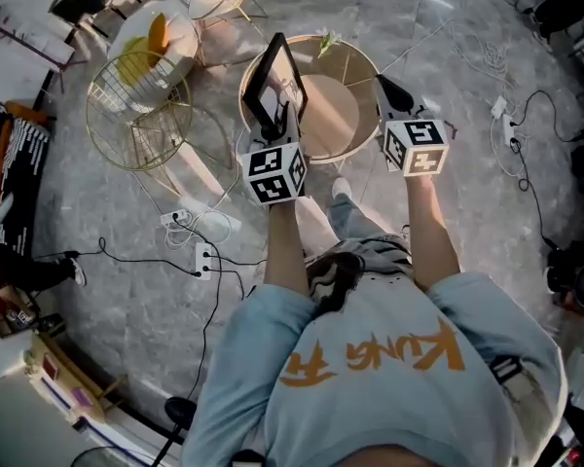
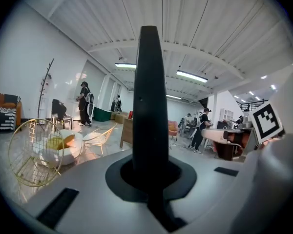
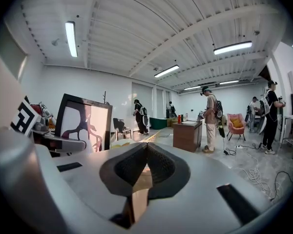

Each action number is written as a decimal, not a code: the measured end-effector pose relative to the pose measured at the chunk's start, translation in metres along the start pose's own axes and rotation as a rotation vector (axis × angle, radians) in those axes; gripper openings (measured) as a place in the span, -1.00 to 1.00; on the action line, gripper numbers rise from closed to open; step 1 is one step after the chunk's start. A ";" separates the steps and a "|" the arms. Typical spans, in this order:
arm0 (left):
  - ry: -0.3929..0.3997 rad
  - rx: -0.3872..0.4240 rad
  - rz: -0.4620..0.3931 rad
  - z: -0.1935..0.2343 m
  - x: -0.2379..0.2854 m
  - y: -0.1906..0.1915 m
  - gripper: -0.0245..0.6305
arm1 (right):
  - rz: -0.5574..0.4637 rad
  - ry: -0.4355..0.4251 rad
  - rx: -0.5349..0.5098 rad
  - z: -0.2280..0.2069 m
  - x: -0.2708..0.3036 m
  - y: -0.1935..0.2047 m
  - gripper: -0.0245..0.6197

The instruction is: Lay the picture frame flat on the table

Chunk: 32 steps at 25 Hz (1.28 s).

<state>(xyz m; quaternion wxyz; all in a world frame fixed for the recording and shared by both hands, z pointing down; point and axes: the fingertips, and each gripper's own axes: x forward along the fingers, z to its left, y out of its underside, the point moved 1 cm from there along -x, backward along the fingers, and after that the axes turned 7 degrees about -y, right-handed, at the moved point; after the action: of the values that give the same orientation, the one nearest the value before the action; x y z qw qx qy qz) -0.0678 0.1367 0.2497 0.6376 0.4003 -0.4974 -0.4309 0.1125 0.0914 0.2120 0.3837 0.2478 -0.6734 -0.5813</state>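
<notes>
Over the left rim of the round desk [image 1: 333,115], the picture frame [image 1: 273,78] is held upright, its lower edge clamped between the closed jaws of the left gripper [image 1: 284,123]. Beside it, the right gripper [image 1: 394,93] hovers over the desk's right side, its jaws pressed together and empty. Wire chairs [image 1: 136,115] stand to the left.

I record a grey marbled floor [image 1: 107,261] with loose cables [image 3: 256,174]. Strip lights [image 3: 71,38] burn on the white ribbed ceiling [image 3: 136,28].
</notes>
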 end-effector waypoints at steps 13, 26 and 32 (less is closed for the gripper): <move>-0.027 0.012 0.119 0.002 0.140 -0.001 -0.85 | 0.013 -0.037 0.142 -0.103 0.107 0.004 -0.93; -0.116 -0.017 0.150 0.022 0.183 -0.004 -0.85 | 0.057 -0.183 0.185 -0.112 0.186 0.004 -0.93; -0.181 -0.039 0.161 0.051 0.167 0.001 -0.85 | 0.064 -0.239 0.198 -0.090 0.201 0.009 -0.93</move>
<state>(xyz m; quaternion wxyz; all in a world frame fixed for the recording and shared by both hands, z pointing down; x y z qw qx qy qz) -0.0955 -0.0252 0.3081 0.6304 0.3058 -0.5751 -0.4223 0.0684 -0.1173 0.2692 0.2926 0.1919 -0.7758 -0.5251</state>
